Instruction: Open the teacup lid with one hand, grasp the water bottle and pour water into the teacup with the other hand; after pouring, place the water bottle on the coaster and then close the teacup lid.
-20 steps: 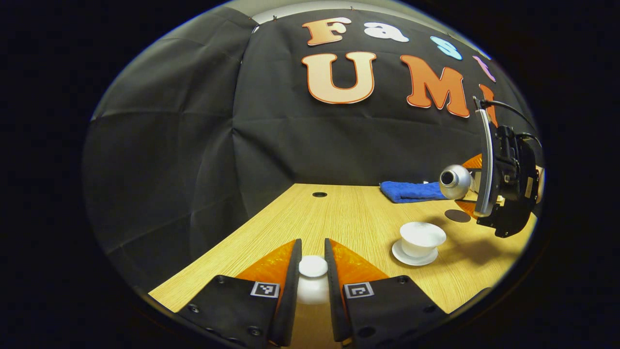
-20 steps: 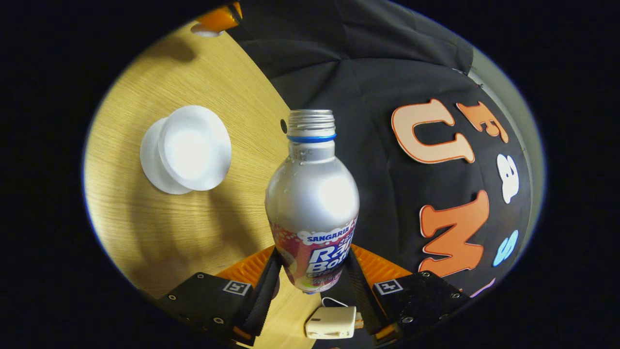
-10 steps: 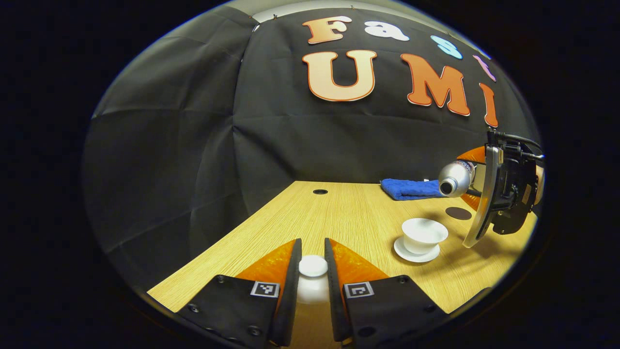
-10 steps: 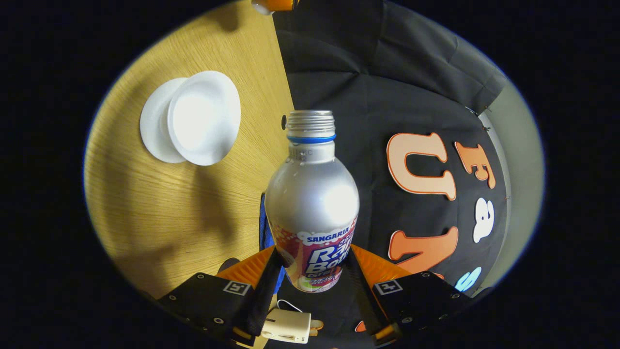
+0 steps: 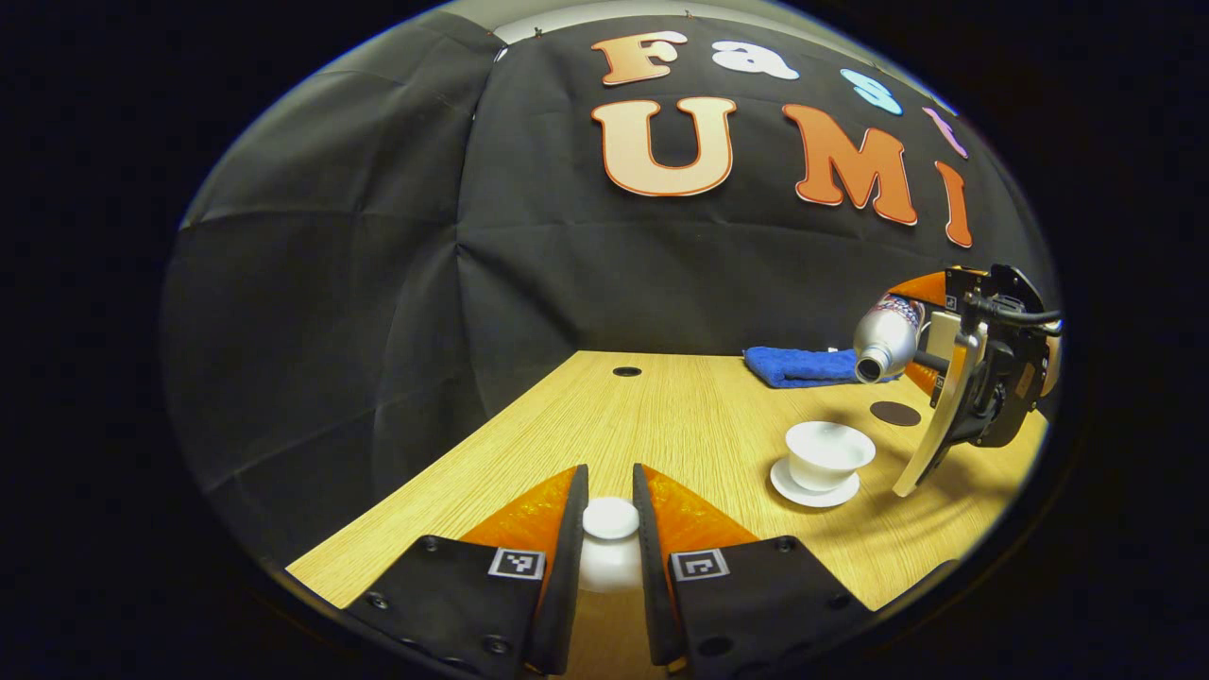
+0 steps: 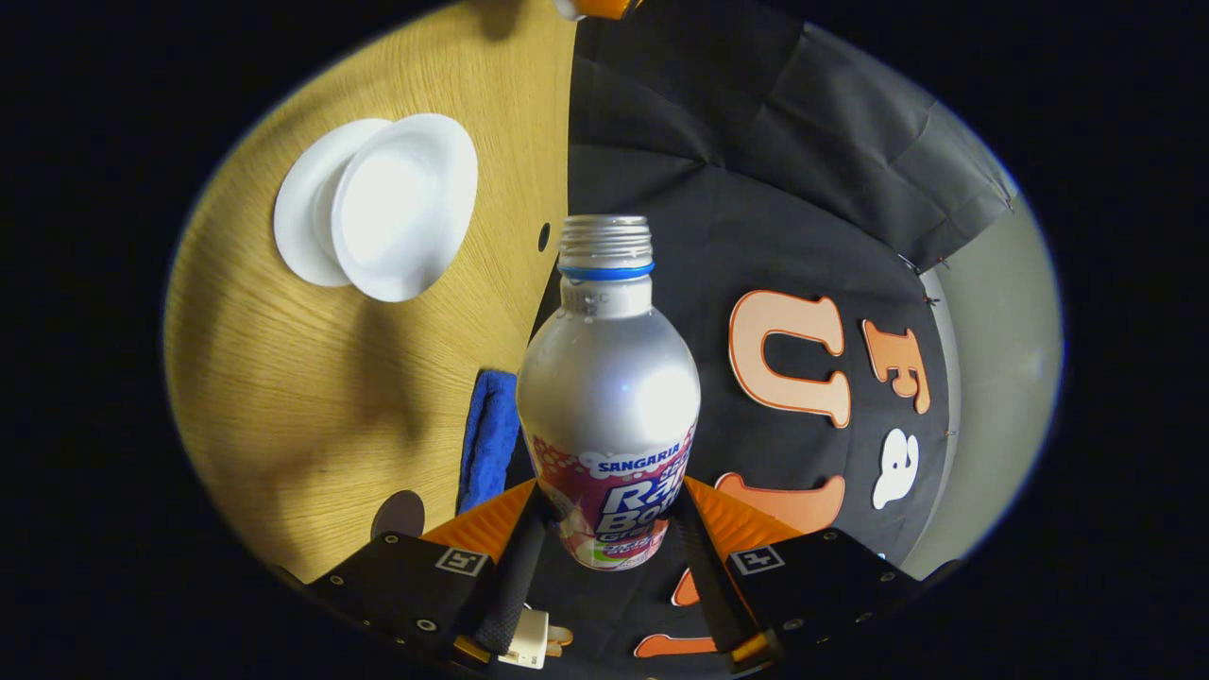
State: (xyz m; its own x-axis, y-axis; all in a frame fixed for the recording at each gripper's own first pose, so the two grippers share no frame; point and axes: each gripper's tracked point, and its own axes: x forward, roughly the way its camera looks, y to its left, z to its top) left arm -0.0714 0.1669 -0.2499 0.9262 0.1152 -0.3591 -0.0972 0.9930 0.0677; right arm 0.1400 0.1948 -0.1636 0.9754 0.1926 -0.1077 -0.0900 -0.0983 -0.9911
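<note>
My left gripper [image 5: 610, 515] is shut on the white teacup lid [image 5: 610, 529], held low over the near part of the table. The uncovered white teacup [image 5: 829, 451] stands on its saucer [image 5: 812, 489] to the right. My right gripper [image 6: 604, 515] is shut on the silver water bottle [image 6: 607, 378], which has no cap. In the left gripper view the bottle [image 5: 883, 335] lies tipped with its mouth pointing down-left, above and right of the cup. The right gripper view has the cup [image 6: 404, 203] at upper left. The dark round coaster [image 5: 894, 413] lies beyond the cup.
A folded blue cloth [image 5: 798, 366] lies at the table's far edge, near a small round hole [image 5: 626, 371] in the wooden table [image 5: 661, 425]. A small cream-coloured device [image 6: 529, 637] sits below the right gripper. The black cloth wall closes in the back and left.
The right gripper with the bottle has rolled and drifted right and slightly up from the cup, its mouth now tilted downward. The left gripper and lid have stayed still.
</note>
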